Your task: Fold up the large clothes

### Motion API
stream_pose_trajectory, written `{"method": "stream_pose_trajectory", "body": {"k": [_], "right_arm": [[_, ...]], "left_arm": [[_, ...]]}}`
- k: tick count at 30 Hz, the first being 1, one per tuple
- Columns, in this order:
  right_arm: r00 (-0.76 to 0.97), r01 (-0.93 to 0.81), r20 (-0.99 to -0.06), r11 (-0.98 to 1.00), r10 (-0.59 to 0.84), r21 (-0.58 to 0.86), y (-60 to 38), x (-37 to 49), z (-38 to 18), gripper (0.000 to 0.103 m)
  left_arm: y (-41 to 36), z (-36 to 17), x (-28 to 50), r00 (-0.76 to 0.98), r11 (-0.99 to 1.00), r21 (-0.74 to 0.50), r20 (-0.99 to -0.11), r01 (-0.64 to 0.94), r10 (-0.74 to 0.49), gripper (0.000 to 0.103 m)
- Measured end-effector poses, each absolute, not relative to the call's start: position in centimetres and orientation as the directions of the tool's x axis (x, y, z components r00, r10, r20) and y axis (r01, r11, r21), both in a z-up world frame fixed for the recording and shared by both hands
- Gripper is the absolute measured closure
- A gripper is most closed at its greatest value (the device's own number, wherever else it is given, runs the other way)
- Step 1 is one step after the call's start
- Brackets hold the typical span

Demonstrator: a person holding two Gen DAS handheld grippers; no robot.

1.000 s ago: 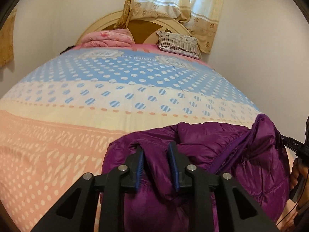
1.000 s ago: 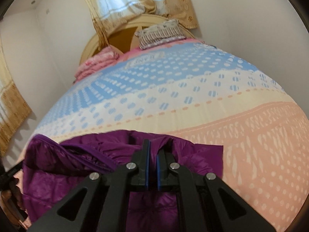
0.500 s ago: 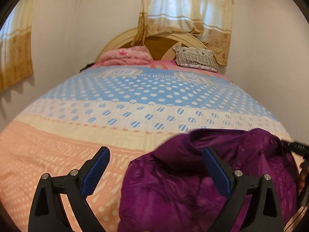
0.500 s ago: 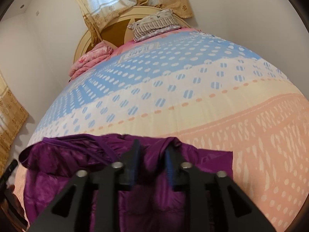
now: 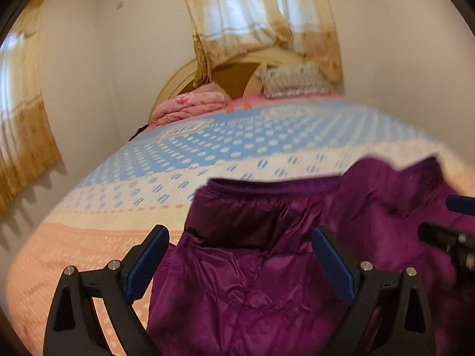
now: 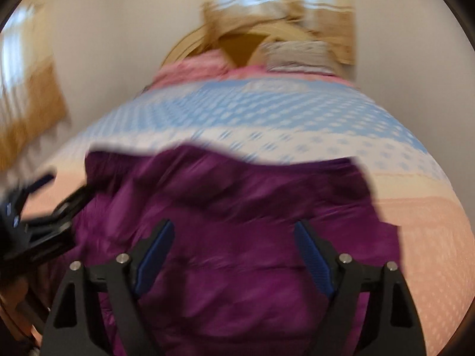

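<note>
Your left gripper [image 5: 239, 262] is hanging released, fingers spread wide with nothing between them, and your right gripper [image 6: 231, 252] is spread just as wide and carrying nothing. The purple down jacket [image 5: 267, 267] is lying directly under both, bunched on the near end of the bed [image 5: 74, 255].

From your left gripper, the jacket is filling the gap between the fingers and running out toward 12 and 2 o'clock. Its banded edge [image 5: 267, 187] is lying crosswise at 12 o'clock, so the long axis is running roughly 9 to 3. The left edge is sitting just inside your left finger [image 5: 148, 261].

From your right gripper, the fabric is spreading from 10 to 2 o'clock. The free right corner [image 6: 365, 178], at 2 o'clock, looks nearer this hand.

The right view is blurring heavily, so seams there are unreadable.
</note>
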State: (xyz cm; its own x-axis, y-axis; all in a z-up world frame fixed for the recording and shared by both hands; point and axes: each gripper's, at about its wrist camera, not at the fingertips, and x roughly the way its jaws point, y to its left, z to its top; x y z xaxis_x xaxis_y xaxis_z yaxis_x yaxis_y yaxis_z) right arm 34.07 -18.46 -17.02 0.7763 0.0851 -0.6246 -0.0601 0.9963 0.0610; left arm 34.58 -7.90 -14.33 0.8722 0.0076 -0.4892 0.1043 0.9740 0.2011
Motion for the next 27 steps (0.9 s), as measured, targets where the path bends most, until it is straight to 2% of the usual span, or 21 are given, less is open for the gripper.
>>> {"method": "stream_pose_trajectory", "body": {"k": [3,6,9,15,19,27], "right_arm": [[0.739,-0.007,-0.673,1.000,0.019,0.020,-19.0,37.2,-19.4,0.027],[0.717,0.063,-0.697,0.997,-0.008,0.053,-21.5,38.7,-20.7,0.027],[0.716,0.095,-0.698,0.993,-0.014,0.077,-23.3,38.9,-21.9,0.027],[0.723,0.115,-0.691,0.987,-0.007,0.110,-24.0,38.7,-22.3,0.026],[0.708,0.117,-0.706,0.989,-0.016,0.095,-23.2,38.7,-22.4,0.025],[0.668,0.109,-0.744,0.992,-0.026,0.063,-22.7,39.4,-23.1,0.020]], "left_arm": [[-7.7,-16.1,37.7,0.851,0.963,0.265,-0.517,0.051,0.097,0.006],[-5.8,-18.0,41.0,0.790,0.976,0.217,-0.599,0.002,0.132,0.006],[-4.6,-19.4,42.5,0.749,0.993,0.115,-0.660,0.018,0.063,0.006],[-4.6,-20.4,43.6,0.712,0.996,0.067,-0.702,0.066,0.000,0.004],[-3.5,-21.1,44.4,0.666,0.998,-0.023,-0.743,0.065,-0.061,0.003],[-3.7,-21.5,44.5,0.640,0.998,-0.038,-0.766,0.046,-0.059,0.002]]}}
